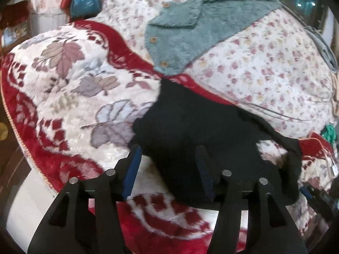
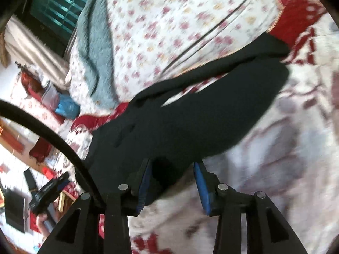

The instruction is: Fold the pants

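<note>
Black pants (image 1: 197, 124) lie crumpled on a red-and-white floral blanket (image 1: 63, 80) on a bed. My left gripper (image 1: 168, 169) is open, its blue-padded fingers (image 1: 132, 173) straddling the near end of the pants. In the right wrist view the pants (image 2: 190, 116) stretch away to the upper right, one leg thin and twisted. My right gripper (image 2: 172, 182) is open, with a corner of the black fabric between its fingers (image 2: 201, 186). The other gripper shows at the left (image 2: 48, 192), held in a hand.
A teal fleece garment with buttons (image 1: 190, 25) lies on a pink-flowered sheet (image 1: 264, 63) beyond the pants. Blue bag (image 1: 84, 0) and clutter at the far left. Room floor with red items (image 2: 25, 144) lies below the bed edge.
</note>
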